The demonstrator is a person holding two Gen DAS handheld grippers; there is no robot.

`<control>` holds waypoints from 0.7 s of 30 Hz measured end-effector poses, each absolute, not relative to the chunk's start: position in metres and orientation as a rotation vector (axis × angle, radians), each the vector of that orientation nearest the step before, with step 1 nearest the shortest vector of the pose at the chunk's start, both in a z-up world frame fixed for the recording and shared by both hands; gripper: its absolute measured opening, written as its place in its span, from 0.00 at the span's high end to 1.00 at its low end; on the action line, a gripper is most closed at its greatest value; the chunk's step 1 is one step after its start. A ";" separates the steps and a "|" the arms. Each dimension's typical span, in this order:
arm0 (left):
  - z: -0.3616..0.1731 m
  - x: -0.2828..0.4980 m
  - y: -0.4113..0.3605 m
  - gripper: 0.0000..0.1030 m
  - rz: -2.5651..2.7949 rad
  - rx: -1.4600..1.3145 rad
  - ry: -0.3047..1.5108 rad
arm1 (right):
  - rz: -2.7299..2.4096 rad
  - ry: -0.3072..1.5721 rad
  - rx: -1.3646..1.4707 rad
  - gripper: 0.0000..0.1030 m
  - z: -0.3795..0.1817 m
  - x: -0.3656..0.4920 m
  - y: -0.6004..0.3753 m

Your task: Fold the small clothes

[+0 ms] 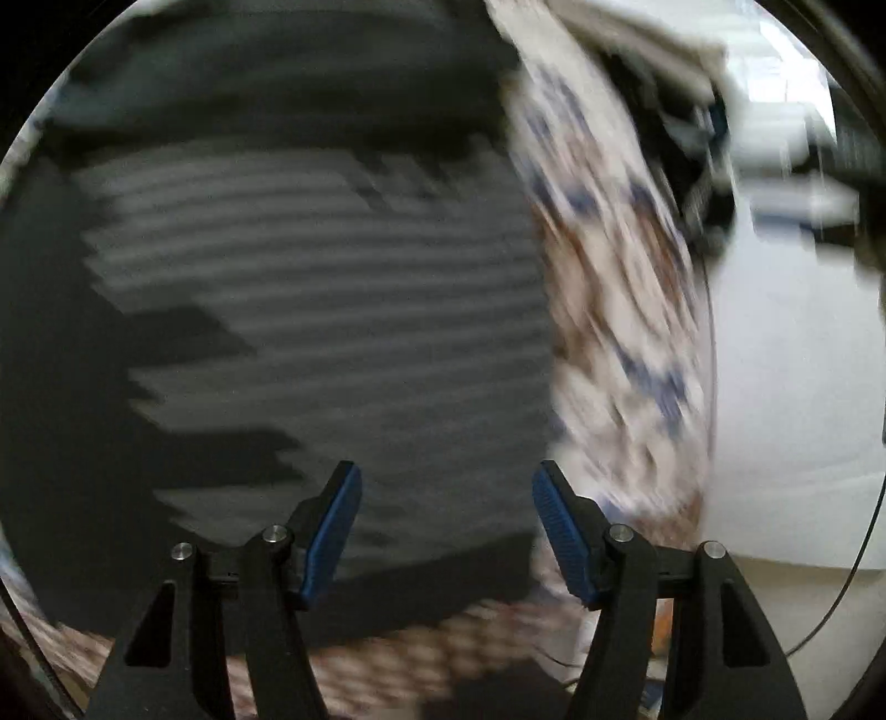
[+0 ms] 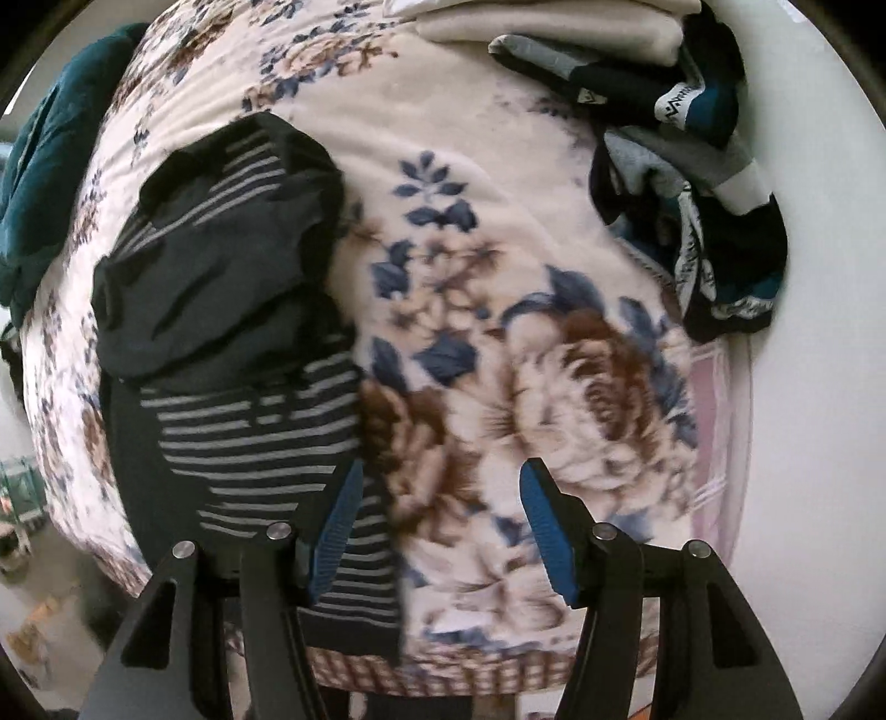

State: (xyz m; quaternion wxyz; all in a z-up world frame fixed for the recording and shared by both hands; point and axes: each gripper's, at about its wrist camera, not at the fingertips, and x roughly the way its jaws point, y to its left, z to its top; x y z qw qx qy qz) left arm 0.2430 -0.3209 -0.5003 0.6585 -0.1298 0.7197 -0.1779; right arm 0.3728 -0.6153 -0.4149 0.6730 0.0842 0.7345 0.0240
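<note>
At the bottom of the right wrist view, the right gripper stands released, its blue-padded jaws spread wide and holding nothing. Its left pad sits just over the lower edge of a dark garment with grey stripes, which lies partly bunched on a floral blanket in the left half of the frame. In the left wrist view, the left gripper is likewise released and empty, hovering close above the same striped fabric, which fills most of that blurred frame, with the blanket running down the right side. To fold well, the judgement here is to smooth the bunched upper part flat first, then pinch two matching corners of one edge, one per gripper, and carry them over evenly so the edges line up. Farther off, at the upper right of the right wrist view, a pile of dark and grey clothes waits; its white bands carry a zigzag pattern and one small triangular logo, but no readable writing. A cream folded cloth lies at the top, and a teal cloth at the upper left.
</note>
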 end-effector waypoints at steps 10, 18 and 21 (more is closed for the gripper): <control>-0.573 0.199 -0.423 0.93 -0.361 -0.039 1.648 | 0.237 1.588 0.255 0.41 -0.464 0.473 -0.605; -0.549 0.207 -0.390 0.96 -0.359 -0.107 1.540 | 0.289 1.585 0.365 0.41 -0.544 0.610 -0.551; -0.530 0.206 -0.373 0.96 -0.356 -0.153 1.506 | 0.297 1.661 0.395 0.45 -0.571 0.628 -0.533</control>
